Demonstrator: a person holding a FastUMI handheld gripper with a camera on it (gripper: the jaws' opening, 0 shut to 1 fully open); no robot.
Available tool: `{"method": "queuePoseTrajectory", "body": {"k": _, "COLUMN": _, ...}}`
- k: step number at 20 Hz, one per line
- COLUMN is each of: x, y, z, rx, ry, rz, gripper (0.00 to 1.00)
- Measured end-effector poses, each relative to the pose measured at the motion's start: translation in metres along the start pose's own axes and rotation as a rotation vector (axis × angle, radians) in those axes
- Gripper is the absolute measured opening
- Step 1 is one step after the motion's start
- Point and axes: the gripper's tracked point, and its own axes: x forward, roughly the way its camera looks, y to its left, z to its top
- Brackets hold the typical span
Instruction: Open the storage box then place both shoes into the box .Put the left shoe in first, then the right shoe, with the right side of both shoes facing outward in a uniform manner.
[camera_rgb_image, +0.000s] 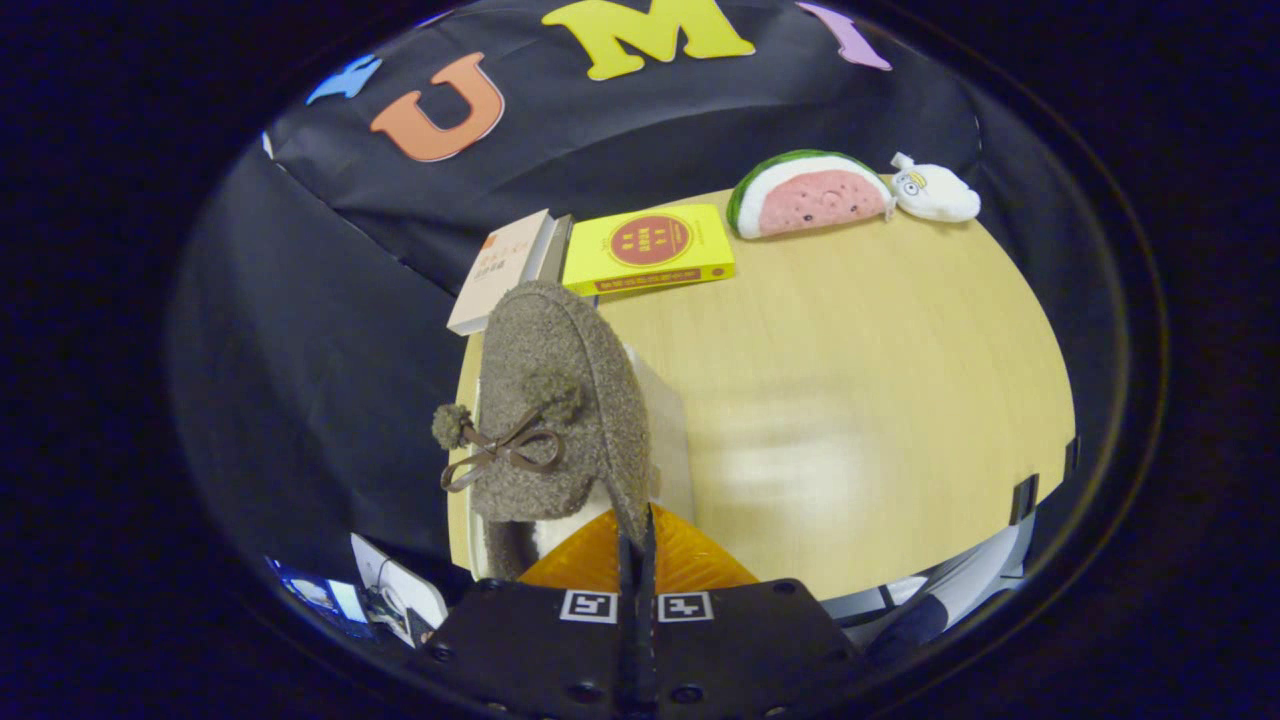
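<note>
A grey-brown felt shoe (560, 400) with a brown bow and two pompoms hangs lifted above the wooden table (880, 400), its rear rim pinched between the fingers of the hand-held gripper (636, 550), which stand pressed together on the thin edge of the shoe's collar. The shoe's toe points away from the gripper, toward the books, and its pale lining shows just ahead of the fingers. Behind the shoe, a pale flat panel (665, 420) shows at its right flank; what it belongs to is hard to make out. Beyond the shoe's toe lie a cream-covered book (500, 270) and, touching it on the right, a yellow book (650, 250) with a red disc on its cover. Farther right of the shoe, at the table's far edge, rest a watermelon-slice plush (810, 195) and, just beside it, a small white plush (935, 195). To the shoe's right the tabletop lies broad and bare as far as its near rim. Left of the shoe the table's edge falls away to the dark booth cloth. The shoe's sole and left side are hidden.
</note>
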Motion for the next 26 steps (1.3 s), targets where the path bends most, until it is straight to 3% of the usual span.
{"method": "queuePoseTrajectory", "body": {"k": 4, "x": 0.041, "y": 0.026, "z": -0.015, "rx": -0.038, "ry": -0.025, "rz": -0.066, "gripper": 0.0}}
{"method": "queuePoseTrajectory", "body": {"k": 14, "x": 0.091, "y": 0.011, "z": -0.04, "rx": -0.122, "ry": -0.148, "rz": -0.287, "gripper": 0.01}}
{"method": "queuePoseTrajectory", "body": {"k": 19, "x": 0.096, "y": 0.006, "z": -0.042, "rx": -0.082, "ry": -0.19, "rz": -0.234, "gripper": 0.03}}
{"method": "queuePoseTrajectory", "body": {"k": 22, "x": 0.091, "y": 0.008, "z": -0.041, "rx": -0.066, "ry": -0.229, "rz": -0.185, "gripper": 0.13}}
{"method": "queuePoseTrajectory", "body": {"k": 26, "x": 0.077, "y": 0.008, "z": -0.033, "rx": -0.101, "ry": -0.306, "rz": -0.153, "gripper": 0.1}}
